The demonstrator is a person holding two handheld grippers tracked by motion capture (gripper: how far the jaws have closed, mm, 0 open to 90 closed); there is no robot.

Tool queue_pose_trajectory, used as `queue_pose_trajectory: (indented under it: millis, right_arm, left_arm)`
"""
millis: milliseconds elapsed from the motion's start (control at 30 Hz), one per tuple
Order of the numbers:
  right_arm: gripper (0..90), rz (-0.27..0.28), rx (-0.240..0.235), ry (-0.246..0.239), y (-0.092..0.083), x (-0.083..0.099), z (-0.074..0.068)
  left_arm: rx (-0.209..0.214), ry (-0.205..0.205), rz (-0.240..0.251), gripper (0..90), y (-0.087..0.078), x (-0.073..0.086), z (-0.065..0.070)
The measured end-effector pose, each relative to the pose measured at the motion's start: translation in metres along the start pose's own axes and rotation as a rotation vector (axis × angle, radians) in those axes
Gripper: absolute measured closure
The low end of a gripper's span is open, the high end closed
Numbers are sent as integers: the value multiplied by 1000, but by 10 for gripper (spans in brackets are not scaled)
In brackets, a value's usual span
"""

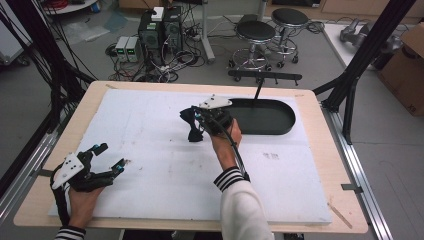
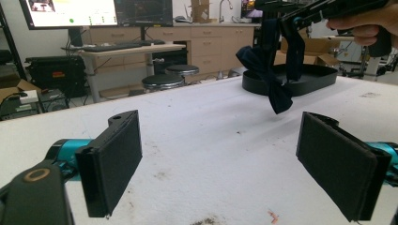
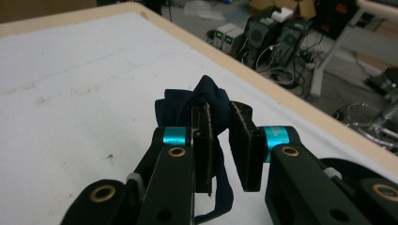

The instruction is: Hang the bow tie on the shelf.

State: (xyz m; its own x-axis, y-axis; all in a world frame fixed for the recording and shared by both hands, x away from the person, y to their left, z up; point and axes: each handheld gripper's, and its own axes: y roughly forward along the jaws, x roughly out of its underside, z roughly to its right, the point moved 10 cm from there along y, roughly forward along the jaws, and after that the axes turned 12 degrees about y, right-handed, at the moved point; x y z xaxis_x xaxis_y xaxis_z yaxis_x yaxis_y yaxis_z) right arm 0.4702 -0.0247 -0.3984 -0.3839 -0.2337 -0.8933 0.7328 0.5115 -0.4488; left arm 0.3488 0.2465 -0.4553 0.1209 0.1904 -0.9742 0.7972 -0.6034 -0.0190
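Note:
A dark navy bow tie with a strap hangs above the white mat, just left of a black oval tray. My right gripper is shut on the bow tie, the fabric bunched between its pads. From the left gripper view, the bow tie dangles from the right gripper in front of the tray. My left gripper rests low over the mat's near left corner. It is open, its pads wide apart with nothing between them.
The white mat covers most of the wooden table. A black bar on a stand rises behind the tray. Stools and computer boxes stand on the floor beyond the far edge.

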Motion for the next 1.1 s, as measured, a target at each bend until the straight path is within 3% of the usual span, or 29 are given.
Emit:
queue_pose_trajectory:
  millis: [300, 467, 567, 1100]
  right_arm:
    - [792, 65, 15, 9, -10, -10, 9]
    - [792, 115, 22, 50, -19, -16, 23]
    - [792, 126, 23, 82, -23, -18, 30]
    - [792, 184, 52, 119, -38, -29, 59]
  left_arm:
    - [0, -2, 2, 149, 0, 0, 0]
    - [0, -2, 2, 149, 0, 0, 0]
    - [0, -4, 3, 149, 0, 0, 0]
    - [0, -10, 0, 149, 0, 0, 0]
